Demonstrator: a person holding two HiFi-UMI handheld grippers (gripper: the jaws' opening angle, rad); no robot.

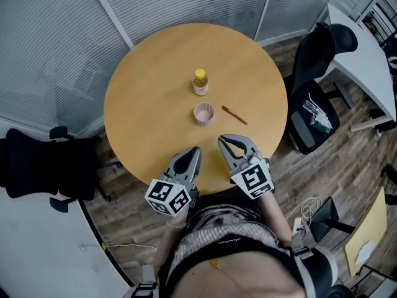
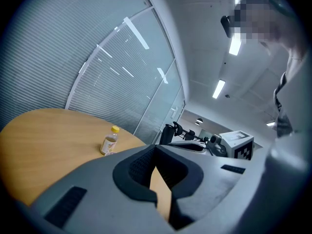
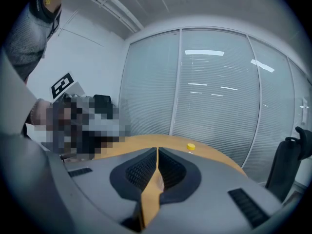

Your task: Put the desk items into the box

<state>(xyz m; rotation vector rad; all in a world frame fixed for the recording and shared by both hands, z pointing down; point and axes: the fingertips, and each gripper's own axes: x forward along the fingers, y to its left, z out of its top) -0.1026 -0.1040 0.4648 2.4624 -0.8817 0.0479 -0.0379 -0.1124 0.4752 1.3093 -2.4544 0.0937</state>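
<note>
Left gripper shut, nothing between jaws; right gripper likewise shut and empty. Both hover side by side over near edge of round table. Task looks barely begun. Bottle with yellow cap stands upright mid-table. Pink cup sits just in front of it, nearer grippers. Thin reddish pen lies near cup, on right gripper's side. None held. Box in no view (possibly off-frame). All three items left to move.
</note>
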